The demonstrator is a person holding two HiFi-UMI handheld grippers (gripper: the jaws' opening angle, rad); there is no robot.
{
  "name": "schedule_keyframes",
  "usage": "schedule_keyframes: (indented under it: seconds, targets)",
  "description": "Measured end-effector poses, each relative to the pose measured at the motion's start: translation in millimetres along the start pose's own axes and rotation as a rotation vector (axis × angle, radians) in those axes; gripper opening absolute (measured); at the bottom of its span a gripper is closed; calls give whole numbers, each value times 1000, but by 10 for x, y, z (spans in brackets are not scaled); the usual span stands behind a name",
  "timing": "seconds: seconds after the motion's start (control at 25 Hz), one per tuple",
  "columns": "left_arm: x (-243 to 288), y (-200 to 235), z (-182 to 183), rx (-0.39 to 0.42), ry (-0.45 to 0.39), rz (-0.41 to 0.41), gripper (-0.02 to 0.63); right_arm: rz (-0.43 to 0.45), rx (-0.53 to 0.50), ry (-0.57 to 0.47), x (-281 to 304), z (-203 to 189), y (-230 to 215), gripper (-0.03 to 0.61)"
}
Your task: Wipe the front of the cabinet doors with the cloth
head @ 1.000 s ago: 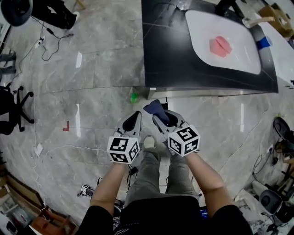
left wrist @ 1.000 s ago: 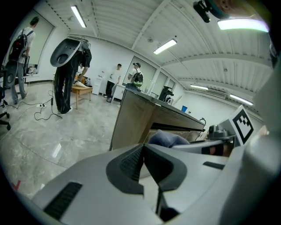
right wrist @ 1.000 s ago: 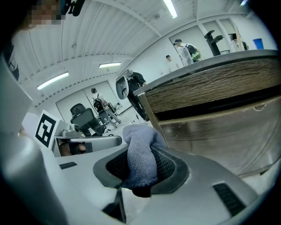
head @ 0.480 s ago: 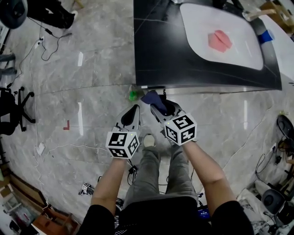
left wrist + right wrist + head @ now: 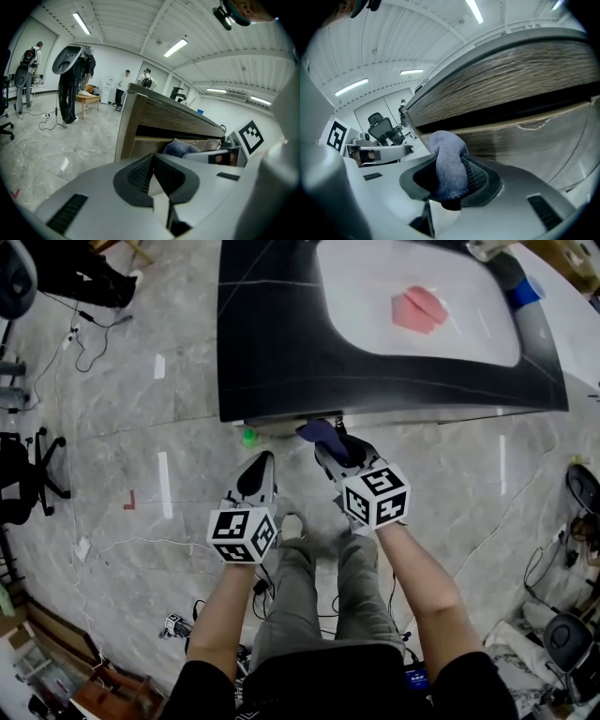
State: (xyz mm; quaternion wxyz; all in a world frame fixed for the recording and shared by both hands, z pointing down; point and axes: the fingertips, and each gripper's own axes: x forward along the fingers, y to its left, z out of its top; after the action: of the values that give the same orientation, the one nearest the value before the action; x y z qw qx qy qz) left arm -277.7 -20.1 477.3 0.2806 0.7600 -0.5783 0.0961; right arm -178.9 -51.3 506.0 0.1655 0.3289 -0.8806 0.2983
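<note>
Low in the centre of the head view, my left gripper [image 5: 255, 484] sat with its jaws closed on nothing. Just right of it, my right gripper [image 5: 336, 448] was clamped on the blue cloth [image 5: 319, 432]. The cloth's bunched end poked up-frame, straight at the cabinet door front [image 5: 529, 136] close ahead; I judged the right hand nearer and contact not yet made.

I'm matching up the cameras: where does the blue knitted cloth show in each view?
Head view: blue knitted cloth at centre, at the dark-topped cabinet's near edge.
Left gripper view: right of centre, before the cabinet.
Right gripper view: lower centre.
Shared landmark: that cabinet.
</note>
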Motion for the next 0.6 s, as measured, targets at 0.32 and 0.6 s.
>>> schedule_keyframes:
  seconds: [0.32,0.6]
  targets:
    - [327,-725,-108,28,20,-66,9,-75,31,-24,-553,-5,-721,123]
    - [639,-1329,-200,66,33,-112,9,-151,84,-61,-1061,-29,-1397,123]
